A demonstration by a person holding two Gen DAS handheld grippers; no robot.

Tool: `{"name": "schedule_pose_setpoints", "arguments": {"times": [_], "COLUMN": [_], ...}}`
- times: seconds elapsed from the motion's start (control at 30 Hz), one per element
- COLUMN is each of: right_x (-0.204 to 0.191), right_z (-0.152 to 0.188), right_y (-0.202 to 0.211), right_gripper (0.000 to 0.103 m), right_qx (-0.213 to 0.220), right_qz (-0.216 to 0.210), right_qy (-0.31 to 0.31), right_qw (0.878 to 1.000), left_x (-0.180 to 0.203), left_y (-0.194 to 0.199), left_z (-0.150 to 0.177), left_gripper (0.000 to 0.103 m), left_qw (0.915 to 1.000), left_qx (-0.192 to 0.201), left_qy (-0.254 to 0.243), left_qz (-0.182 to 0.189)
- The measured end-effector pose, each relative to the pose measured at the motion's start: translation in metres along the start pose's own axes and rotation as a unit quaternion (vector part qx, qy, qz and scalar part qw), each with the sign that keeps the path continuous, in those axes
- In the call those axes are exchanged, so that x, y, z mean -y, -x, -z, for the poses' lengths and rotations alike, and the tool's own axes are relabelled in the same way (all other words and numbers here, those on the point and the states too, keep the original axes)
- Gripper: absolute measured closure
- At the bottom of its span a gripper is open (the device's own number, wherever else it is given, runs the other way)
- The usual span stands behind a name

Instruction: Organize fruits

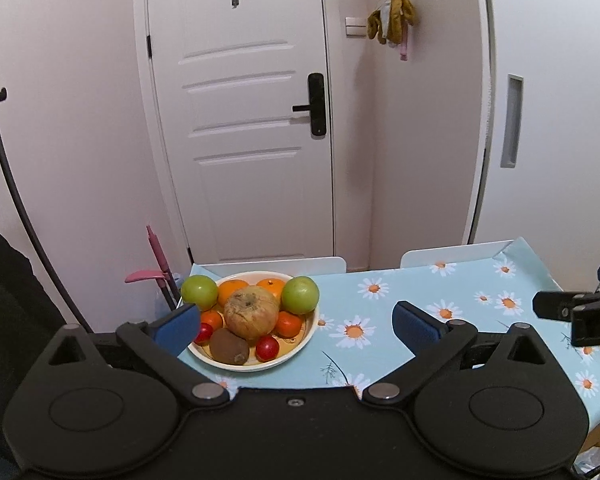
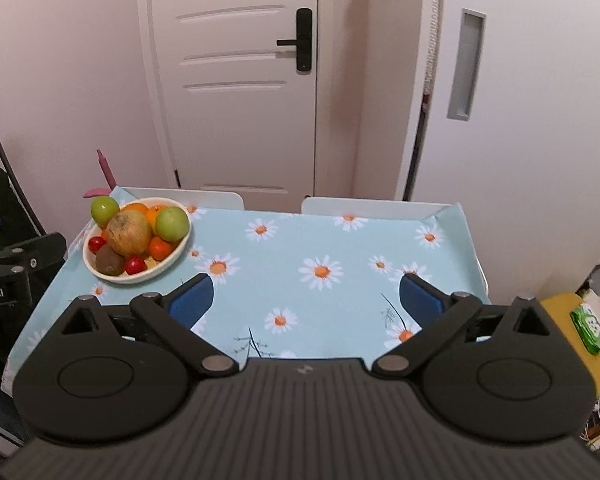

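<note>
Left claw (image 1: 296, 326) spread wide, blue pads (image 1: 179, 327) well apart, nothing gripped; low in the left wrist frame, above the worktop (image 1: 480, 280) with its pale blue daisy cloth. Right claw (image 2: 306, 300) likewise gaping and empty, low centre of the right wrist frame, over bare cloth.

White bowl (image 1: 306, 338) of fruit sitting on the worktop, centre-left of the left wrist frame, partly behind the left pad; upper left of the worktop in the right wrist frame, near the far left corner. Heaped inside: a large tan, rough-skinned fruit (image 1: 252, 312) in the middle, two green apples (image 1: 300, 294) at the back on either side, the left one resting on the rim, two oranges (image 1: 233, 290) behind the tan fruit. Toward the front, a brown kiwi (image 1: 229, 346), two small red fruits (image 1: 267, 348), and two small orange fruits (image 1: 289, 324) flanking the tan one.

Rest of the cloth bare apart from its printed flowers. Behind the worktop, a white door (image 1: 240, 120) with a black handle (image 1: 315, 104). Far right of the left wrist frame, part of the other black tool (image 1: 580, 312) visible.
</note>
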State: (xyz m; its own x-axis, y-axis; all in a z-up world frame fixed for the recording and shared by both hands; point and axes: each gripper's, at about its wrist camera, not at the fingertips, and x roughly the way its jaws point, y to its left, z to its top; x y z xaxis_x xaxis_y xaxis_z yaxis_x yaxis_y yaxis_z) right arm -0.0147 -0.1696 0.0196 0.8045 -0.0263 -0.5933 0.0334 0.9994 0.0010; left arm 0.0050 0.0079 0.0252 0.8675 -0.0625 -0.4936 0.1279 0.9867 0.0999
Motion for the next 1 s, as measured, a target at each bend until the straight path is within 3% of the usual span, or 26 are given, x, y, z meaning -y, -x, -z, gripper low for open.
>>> {"name": "schedule_pose_setpoints", "arguments": {"times": [1.0], "right_x": [0.006], "right_z": [0.007], "right_y": [0.004], "right_gripper": [0.000], "right_qx": [-0.010], "right_qz": [0.014], "right_qy": [-0.014], "right_qw": [1.000], "left_x": [0.019], "left_y": [0.012], "left_z": [0.005], "left_gripper": [0.000], "left_qw": [0.9997], "left_qx": [0.014], "left_qy": [-0.020], "left_qz": [0.008]}}
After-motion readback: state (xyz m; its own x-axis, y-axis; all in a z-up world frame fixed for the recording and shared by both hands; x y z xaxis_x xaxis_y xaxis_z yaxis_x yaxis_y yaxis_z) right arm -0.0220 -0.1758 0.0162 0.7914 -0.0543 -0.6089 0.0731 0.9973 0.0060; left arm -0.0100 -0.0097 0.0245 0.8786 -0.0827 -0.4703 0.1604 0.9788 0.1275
